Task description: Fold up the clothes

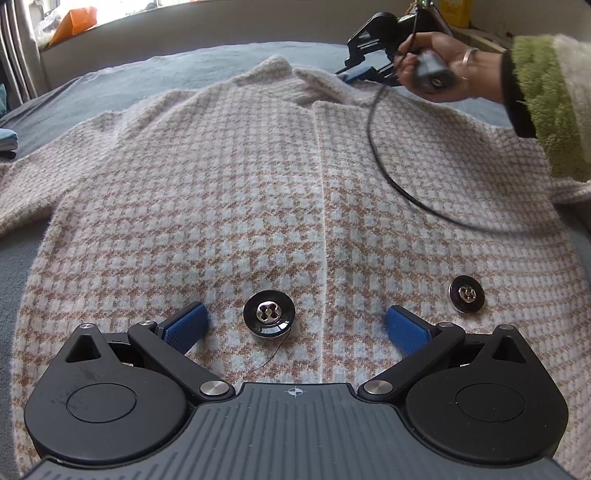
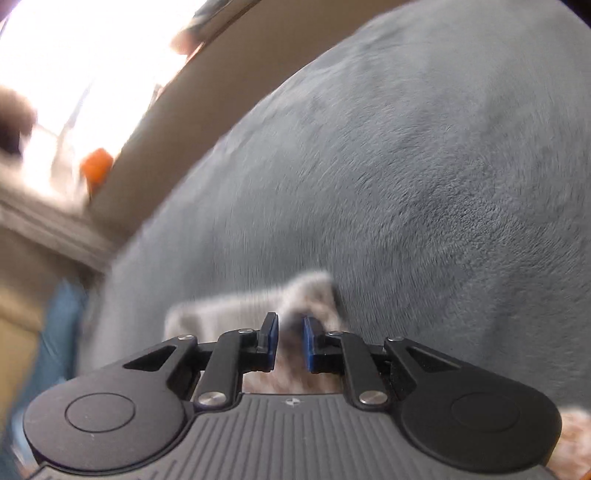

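Observation:
A beige and white checked knit cardigan [image 1: 229, 192] lies spread flat, front up, on a grey-blue blanket [image 1: 155, 74]. Two black buttons [image 1: 269, 314] sit near its hem. My left gripper [image 1: 295, 325] hovers open just above the hem, its blue pads either side of the left button, holding nothing. My right gripper [image 1: 364, 72] is at the far collar, held by a hand. In the blurred right wrist view its jaws [image 2: 290, 345] stand nearly closed around the collar fabric [image 2: 291, 325].
A black cable [image 1: 384, 166] loops over the cardigan's right shoulder. The person's green and cream fleece sleeve [image 1: 546, 110] crosses the right side. Folded blue cloth [image 1: 7, 140] lies at the left edge. A windowsill with an orange bag [image 1: 74, 22] is behind.

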`<action>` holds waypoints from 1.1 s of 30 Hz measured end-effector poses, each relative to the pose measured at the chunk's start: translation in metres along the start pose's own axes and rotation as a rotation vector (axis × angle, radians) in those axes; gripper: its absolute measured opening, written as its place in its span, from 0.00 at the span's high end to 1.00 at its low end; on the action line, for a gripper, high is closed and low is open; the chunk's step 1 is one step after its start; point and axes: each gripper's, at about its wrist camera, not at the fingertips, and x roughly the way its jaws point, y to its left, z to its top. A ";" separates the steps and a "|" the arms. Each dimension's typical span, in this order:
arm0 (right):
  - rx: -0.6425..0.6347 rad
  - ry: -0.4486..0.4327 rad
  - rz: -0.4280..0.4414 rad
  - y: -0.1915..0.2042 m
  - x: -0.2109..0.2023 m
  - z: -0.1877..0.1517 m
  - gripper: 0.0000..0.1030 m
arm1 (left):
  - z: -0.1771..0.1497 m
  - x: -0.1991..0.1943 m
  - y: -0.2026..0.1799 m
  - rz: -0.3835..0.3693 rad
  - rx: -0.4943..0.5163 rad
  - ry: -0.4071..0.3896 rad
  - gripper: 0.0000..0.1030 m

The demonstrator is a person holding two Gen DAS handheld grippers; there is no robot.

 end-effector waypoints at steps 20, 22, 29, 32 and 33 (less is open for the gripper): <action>-0.476 0.114 0.097 0.016 -0.293 -0.169 0.67 | 0.004 -0.017 0.017 -0.037 -0.036 0.005 0.00; -0.571 0.191 -0.003 0.016 -0.287 -0.217 0.67 | 0.003 -0.028 0.018 -0.025 -0.036 0.011 0.00; -0.772 0.225 -0.227 -0.001 -0.257 -0.333 0.63 | -0.016 -0.042 0.011 0.005 0.013 0.052 0.00; -0.780 0.184 -0.260 -0.010 -0.256 -0.356 0.54 | -0.019 -0.039 0.008 0.029 0.013 0.068 0.00; -0.785 0.166 -0.271 -0.010 -0.256 -0.360 0.53 | -0.021 -0.038 0.008 0.037 0.013 0.074 0.00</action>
